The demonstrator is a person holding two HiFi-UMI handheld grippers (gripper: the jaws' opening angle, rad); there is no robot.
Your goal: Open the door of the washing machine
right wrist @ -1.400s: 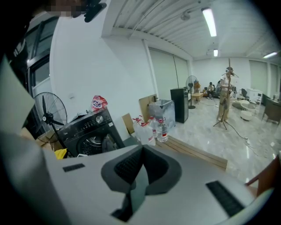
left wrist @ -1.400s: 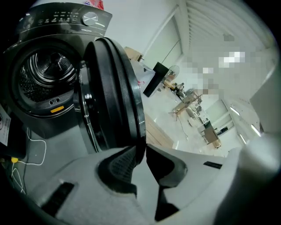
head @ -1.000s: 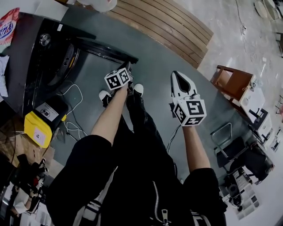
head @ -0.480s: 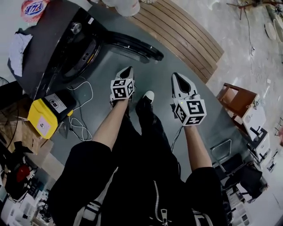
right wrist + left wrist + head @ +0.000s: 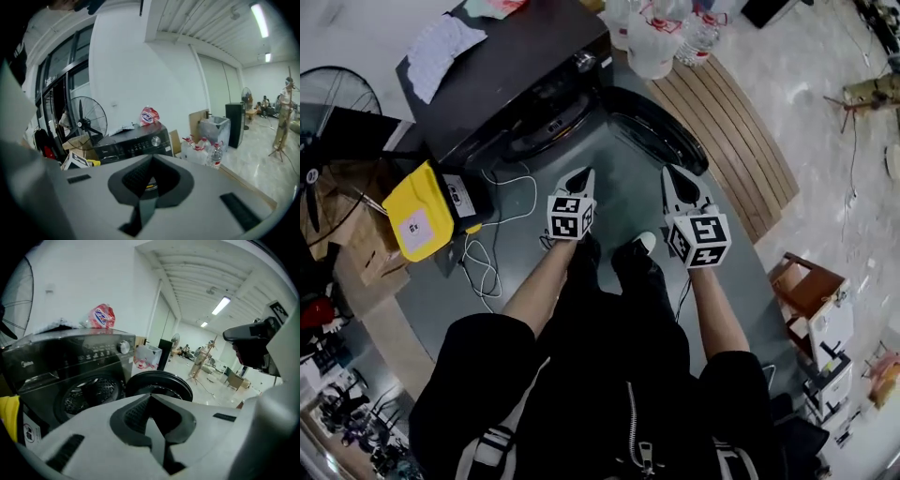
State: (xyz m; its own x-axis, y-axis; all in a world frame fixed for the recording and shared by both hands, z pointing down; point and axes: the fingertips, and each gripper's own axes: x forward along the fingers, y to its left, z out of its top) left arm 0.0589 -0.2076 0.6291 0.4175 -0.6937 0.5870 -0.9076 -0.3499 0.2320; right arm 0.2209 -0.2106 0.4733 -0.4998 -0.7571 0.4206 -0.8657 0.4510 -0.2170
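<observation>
While the door [image 5: 661,131] of the washing machine [image 5: 511,66] stands open, the left gripper [image 5: 585,174] hovers clear with jaws together, and the right gripper [image 5: 671,174] seemingly likewise, both empty.

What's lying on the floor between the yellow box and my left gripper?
A loose white cable loops over the grey floor between the yellow box and the left gripper; the head view shows it.
</observation>
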